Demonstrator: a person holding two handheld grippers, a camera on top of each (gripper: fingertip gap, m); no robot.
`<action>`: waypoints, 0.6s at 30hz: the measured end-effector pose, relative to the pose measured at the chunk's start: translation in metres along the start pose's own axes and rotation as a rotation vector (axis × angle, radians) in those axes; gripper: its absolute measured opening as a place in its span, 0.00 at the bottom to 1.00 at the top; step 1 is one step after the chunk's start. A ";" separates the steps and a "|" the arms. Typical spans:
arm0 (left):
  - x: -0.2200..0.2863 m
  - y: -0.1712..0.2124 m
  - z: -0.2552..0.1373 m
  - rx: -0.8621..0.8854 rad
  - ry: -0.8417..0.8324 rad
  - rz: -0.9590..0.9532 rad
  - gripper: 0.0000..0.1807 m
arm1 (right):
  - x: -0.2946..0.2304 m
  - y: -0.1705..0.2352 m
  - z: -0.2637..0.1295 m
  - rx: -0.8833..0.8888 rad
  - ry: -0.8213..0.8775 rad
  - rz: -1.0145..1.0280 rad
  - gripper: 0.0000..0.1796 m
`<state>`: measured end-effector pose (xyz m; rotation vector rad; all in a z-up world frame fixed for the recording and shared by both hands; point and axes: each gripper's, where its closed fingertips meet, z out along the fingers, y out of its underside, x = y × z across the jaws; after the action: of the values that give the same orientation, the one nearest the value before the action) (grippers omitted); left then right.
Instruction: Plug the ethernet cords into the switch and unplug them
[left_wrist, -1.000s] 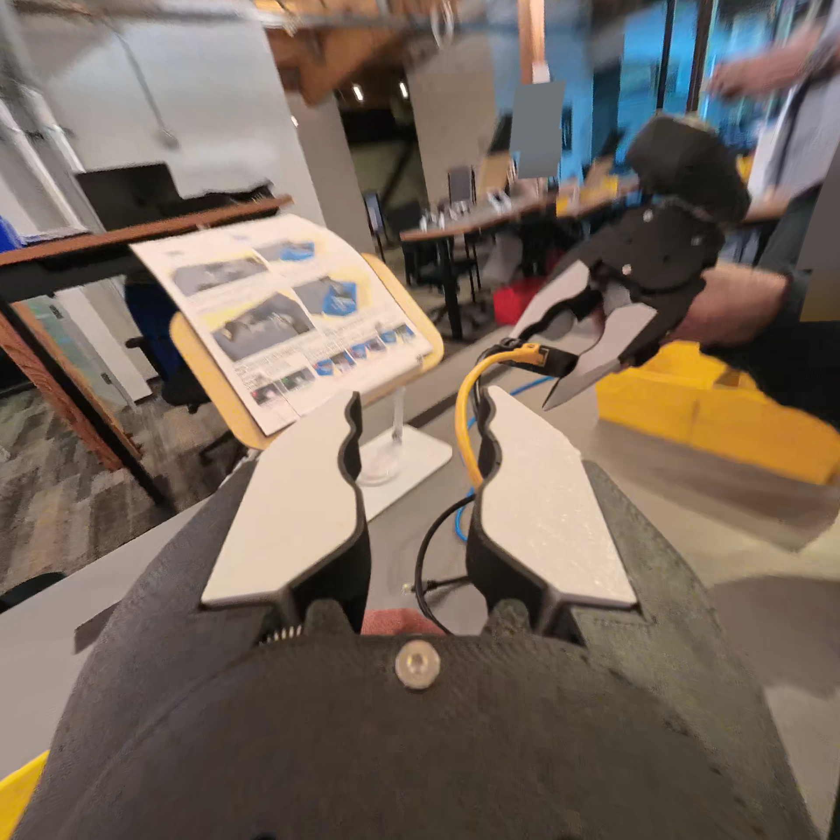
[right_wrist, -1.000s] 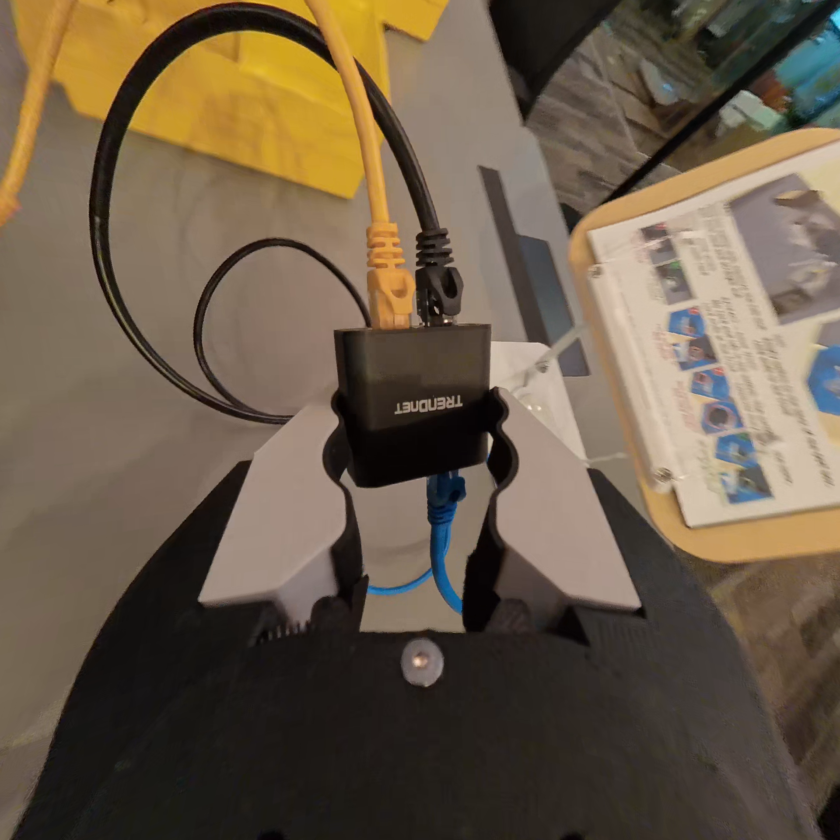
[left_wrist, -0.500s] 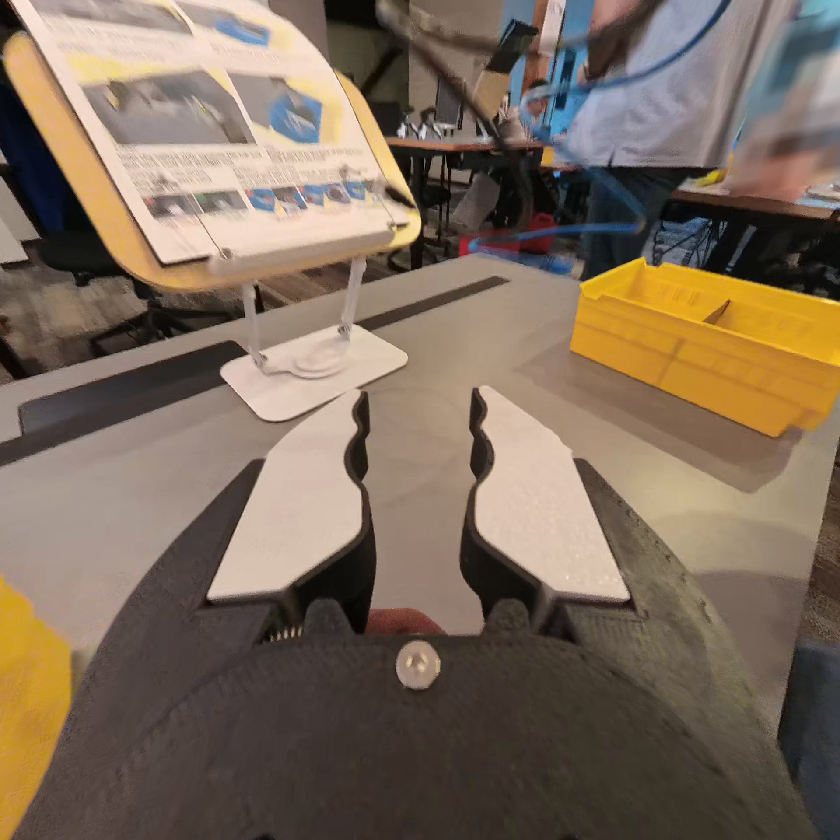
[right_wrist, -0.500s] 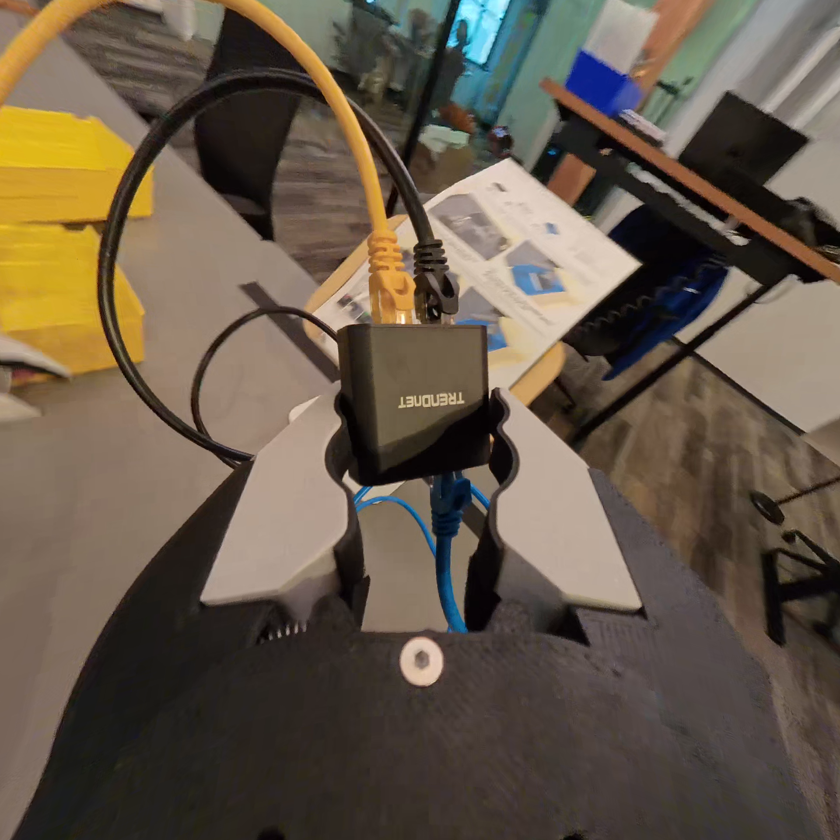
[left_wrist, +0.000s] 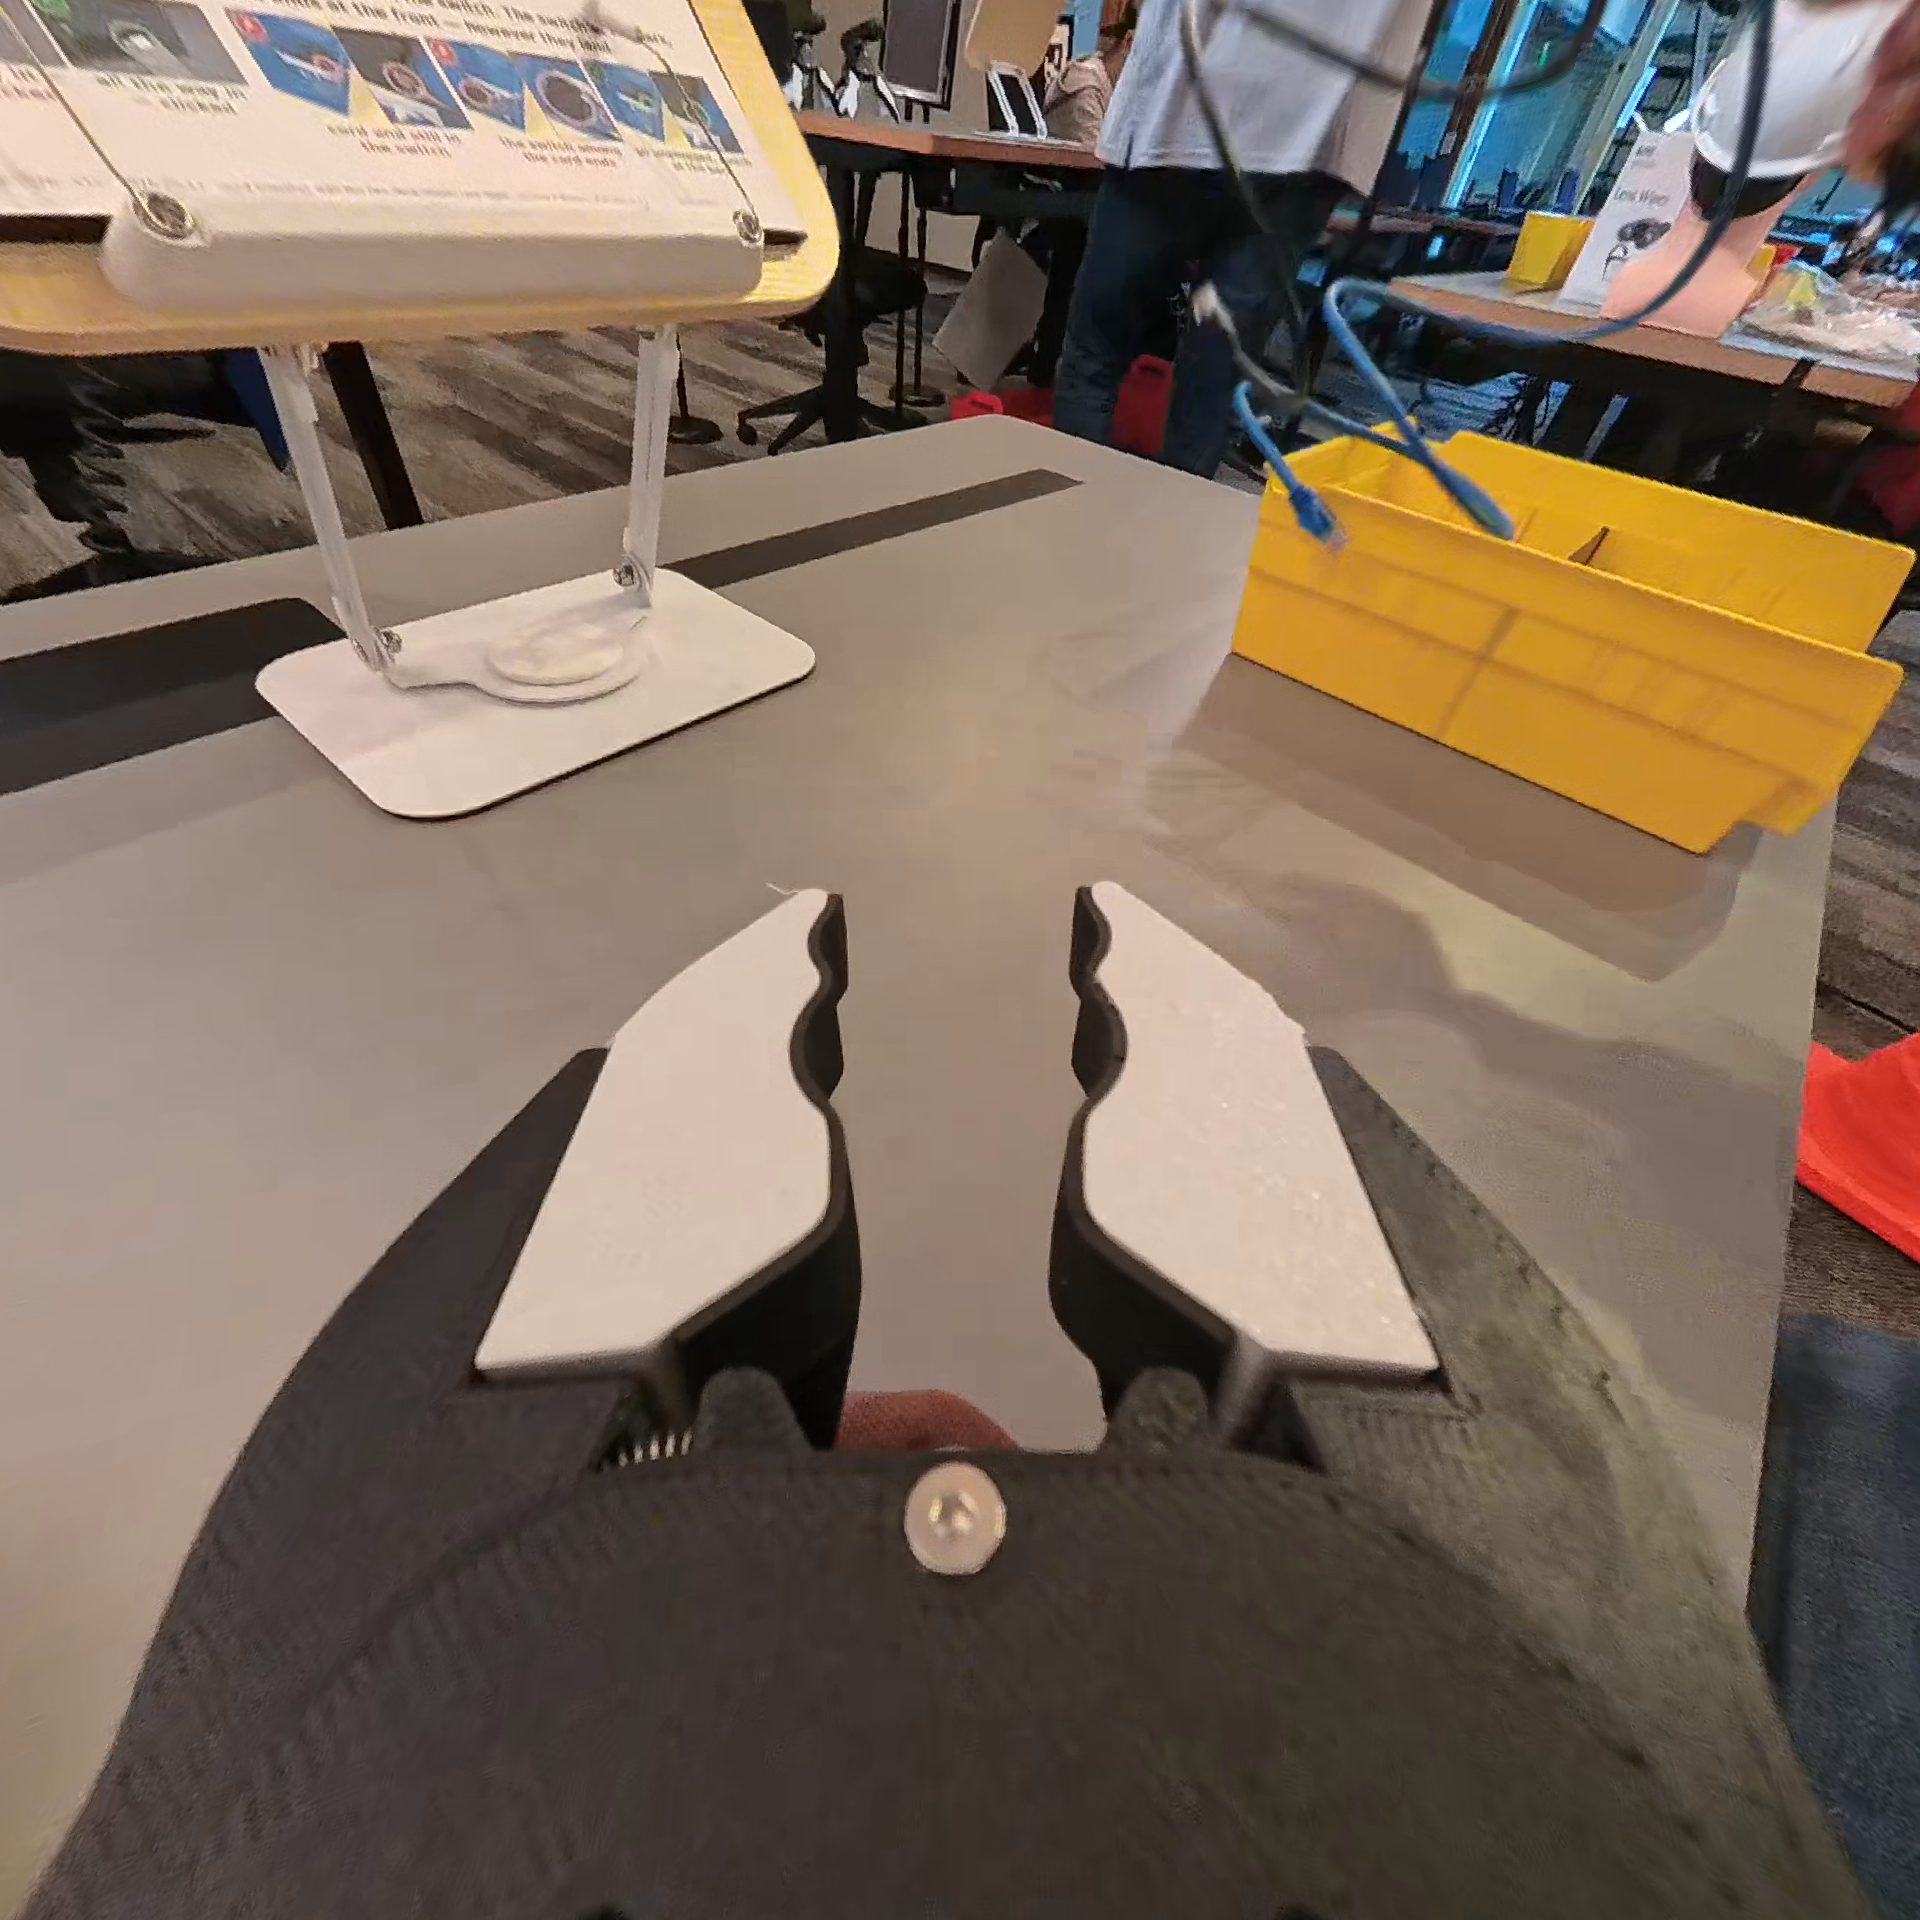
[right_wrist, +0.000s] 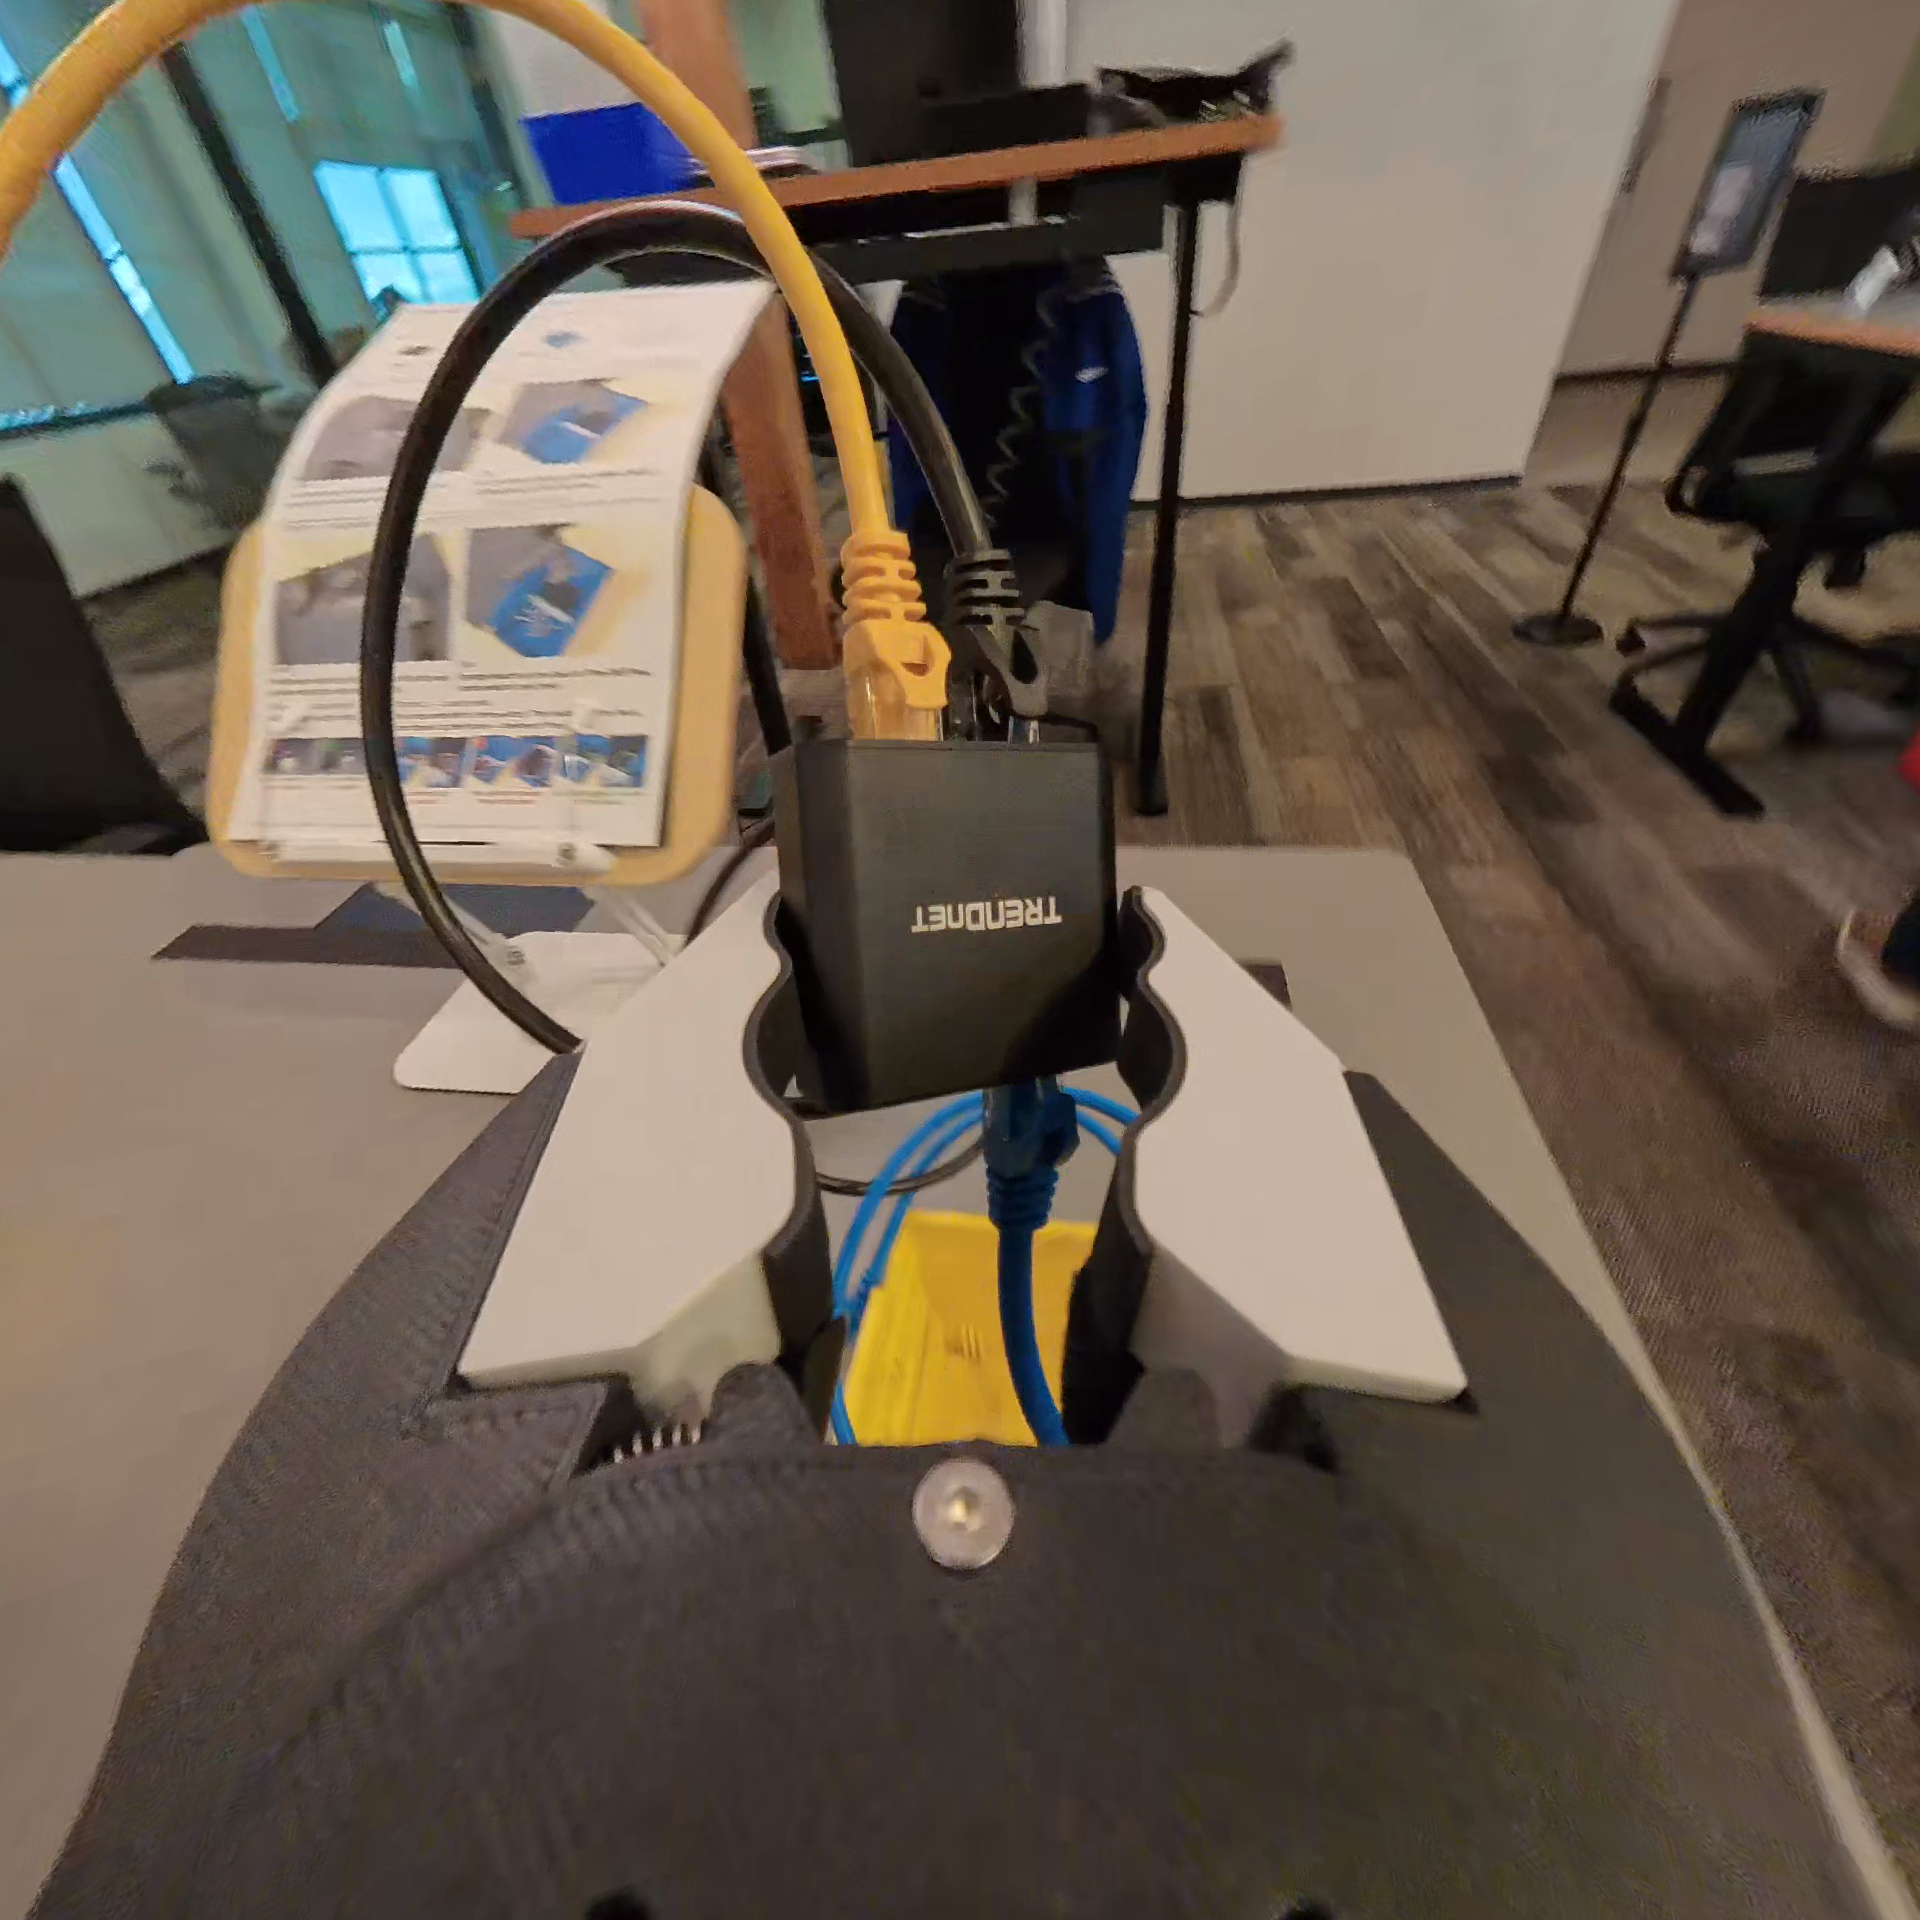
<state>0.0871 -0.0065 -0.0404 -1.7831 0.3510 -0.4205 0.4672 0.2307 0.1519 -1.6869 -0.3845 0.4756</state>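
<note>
In the left wrist view, the left gripper (left_wrist: 956, 914) stands with jaws parted and nothing between them, low over bare grey table (left_wrist: 312, 1039) with open room ahead. A white document stand (left_wrist: 535, 707) sits at 11 o'clock and a yellow bin (left_wrist: 1558, 665) at 2 o'clock near the table's right edge. Above the bin a blue ethernet cord (left_wrist: 1283, 473) dangles with its plug free; the top right corner is blurred. A second ago this view showed the other gripper at a yellow plug; now it faces clear tabletop. In the right wrist view, the right gripper (right_wrist: 951, 935) clamps the black switch (right_wrist: 945, 914) in the air. A yellow cord (right_wrist: 894, 655) and a black cord (right_wrist: 987, 623) are plugged into its far face, with a blue one (right_wrist: 1023, 1153) at the near side. The switch hides the ports. Half a second ago the instruction sheet (right_wrist: 468, 582) lay behind the switch; now it sits at 10 o'clock.
</note>
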 end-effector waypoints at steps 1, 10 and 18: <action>0.000 0.002 0.000 -0.004 -0.001 -0.003 0.23 | 0.014 0.018 0.000 -0.003 0.022 0.048 0.33; 0.005 0.011 0.007 -0.034 0.006 -0.006 0.23 | 0.078 0.129 -0.002 -0.119 0.126 0.260 0.33; 0.010 0.023 0.016 -0.081 0.008 0.020 0.23 | 0.084 0.199 0.013 -0.458 0.145 0.128 0.33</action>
<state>0.1031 -0.0035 -0.0654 -1.8559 0.3966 -0.4044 0.5304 0.2507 -0.0546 -2.1864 -0.2928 0.3720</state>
